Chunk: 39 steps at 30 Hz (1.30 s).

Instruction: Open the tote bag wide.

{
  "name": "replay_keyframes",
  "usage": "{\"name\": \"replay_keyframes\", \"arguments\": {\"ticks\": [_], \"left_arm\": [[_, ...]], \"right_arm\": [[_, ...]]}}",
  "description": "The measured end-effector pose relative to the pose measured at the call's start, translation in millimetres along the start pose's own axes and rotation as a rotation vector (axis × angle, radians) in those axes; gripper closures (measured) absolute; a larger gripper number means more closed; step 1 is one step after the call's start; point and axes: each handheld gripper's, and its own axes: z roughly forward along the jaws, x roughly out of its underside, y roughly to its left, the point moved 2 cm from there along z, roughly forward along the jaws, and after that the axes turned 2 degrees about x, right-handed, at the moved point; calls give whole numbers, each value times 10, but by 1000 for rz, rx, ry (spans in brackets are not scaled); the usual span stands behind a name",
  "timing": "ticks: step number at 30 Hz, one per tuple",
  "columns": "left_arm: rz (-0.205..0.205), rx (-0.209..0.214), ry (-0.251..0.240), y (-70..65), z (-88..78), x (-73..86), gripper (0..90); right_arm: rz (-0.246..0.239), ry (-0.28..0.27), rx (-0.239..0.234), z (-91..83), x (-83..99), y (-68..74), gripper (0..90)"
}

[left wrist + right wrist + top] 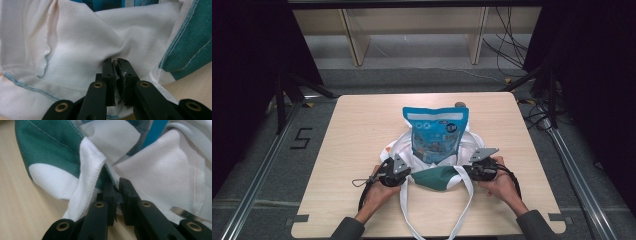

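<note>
Both hand-held grippers (pixel 404 176) (pixel 466 170) pinch the cloth bag (pixel 432 176).

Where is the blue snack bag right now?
In the high view, the blue snack bag stands mid-table, its bottom tucked in the white cloth bag, just beyond both tongs.

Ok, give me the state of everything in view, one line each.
Tote bag: lying on the table, mouth pulled open, straps trailing toward the person.
Blue pouch: standing partly inside the bag, top sticking out.
Left tongs: shut on the bag's white fabric.
Right tongs: shut on the bag's rim.
Table: bearing the bag.
</note>
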Motion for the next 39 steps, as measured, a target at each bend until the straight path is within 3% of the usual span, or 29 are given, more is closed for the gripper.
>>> {"name": "replay_keyframes", "arguments": {"ticks": [1,2,4,5,9,10,11,12,14,15,16,18,19,22,25,26,27,30,32,34,35,36,37,38,39], "left_arm": [[0,-5,2,17,12,-10,835],[0,-12,4,42,34,-25,835],[-11,-13,3,65,56,-35,832],[-30,-17,-4,110,89,-56,832],[-34,-34,-2,173,136,-85,829],[-33,-48,14,194,136,-94,828],[-21,-57,9,218,147,-99,827],[-42,-43,1,222,158,-99,827],[-52,-54,-3,264,181,-110,827],[-39,-62,4,283,173,-117,826],[-47,-65,-12,293,193,-116,826],[-11,-90,7,337,188,-130,826],[-44,-68,-4,322,196,-124,824],[-37,-66,-2,335,187,-125,818],[-39,-58,-14,342,190,-125,816],[-59,-52,-2,338,173,-122,808],[-72,-55,-11,345,167,-121,798],[-85,-36,-23,401,95,-139,757],[-114,-9,-60,430,74,-137,737],[-133,9,-60,430,39,-142,730],[-161,24,-62,411,31,-149,726],[-151,26,-82,420,25,-158,722],[-137,11,-79,432,10,-166,718],[-136,5,-86,434,-6,-176,714],[-142,9,-95,428,-20,-188,709]], "right_arm": [[-4,-11,10,32,-19,-27,843],[30,9,6,34,-29,-10,842],[5,-4,24,75,-64,-82,840],[14,-6,32,101,-81,-111,837],[17,-26,52,190,-148,-207,834],[28,-8,49,197,-171,-230,833],[33,-35,61,237,-183,-242,830],[52,-30,67,246,-191,-238,827],[33,-27,64,265,-213,-296,820],[51,-43,74,296,-222,-307,820],[31,-49,75,305,-233,-333,819],[41,-72,83,349,-247,-347,819],[37,-47,71,330,-253,-357,818],[55,-39,69,321,-257,-348,814],[62,-59,76,305,-265,-359,777],[54,-74,83,295,-274,-380,761],[84,-71,72,272,-283,-375,748],[86,-86,75,199,-309,-385,732],[78,-99,76,149,-328,-387,721],[62,-125,92,103,-349,-420,714],[77,-124,86,80,-353,-413,713],[67,-128,83,65,-360,-422,713],[92,-141,93,54,-357,-411,710],[77,-133,87,33,-360,-434,706],[93,-144,90,21,-362,-431,705]]}}
